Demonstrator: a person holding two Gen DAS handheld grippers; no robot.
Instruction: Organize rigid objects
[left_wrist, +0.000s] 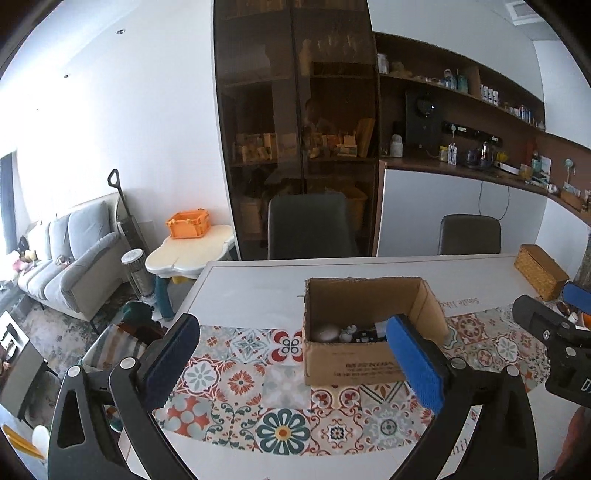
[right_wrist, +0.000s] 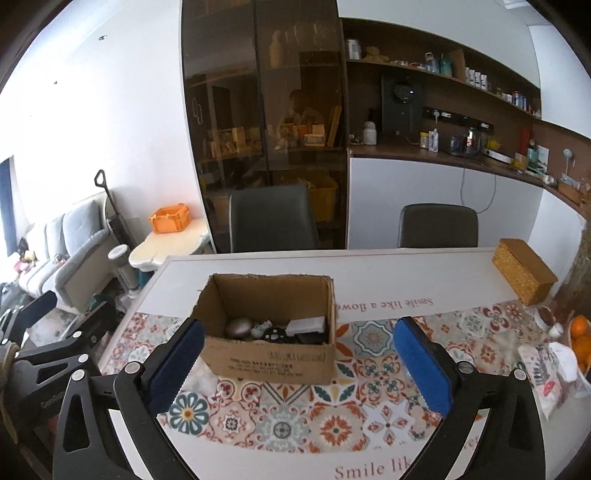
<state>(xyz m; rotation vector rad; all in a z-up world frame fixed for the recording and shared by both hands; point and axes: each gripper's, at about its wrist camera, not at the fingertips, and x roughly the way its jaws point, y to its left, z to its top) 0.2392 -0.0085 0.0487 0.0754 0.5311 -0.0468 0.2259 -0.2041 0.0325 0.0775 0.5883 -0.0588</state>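
Note:
An open cardboard box (left_wrist: 351, 363) (right_wrist: 273, 360) stands on the patterned table mat (left_wrist: 284, 424) (right_wrist: 295, 413). Inside lie several small rigid objects: a grey rounded object (right_wrist: 239, 327), a small pale figure (right_wrist: 260, 328), a black piece (right_wrist: 275, 335) and a white flat box (right_wrist: 306, 325). My left gripper (left_wrist: 295, 363) is open and empty, held above the mat in front of the box. My right gripper (right_wrist: 299, 363) is open and empty, its jaws wide on either side of the box front. The right gripper's body shows in the left wrist view (left_wrist: 554, 332).
A woven wicker box (right_wrist: 522, 269) (left_wrist: 541, 271) sits at the table's far right. Oranges in a bowl (right_wrist: 580, 341) and a printed packet (right_wrist: 546, 373) lie at the right edge. Two dark chairs (right_wrist: 273, 218) (right_wrist: 437, 225) stand behind the table (right_wrist: 369, 266).

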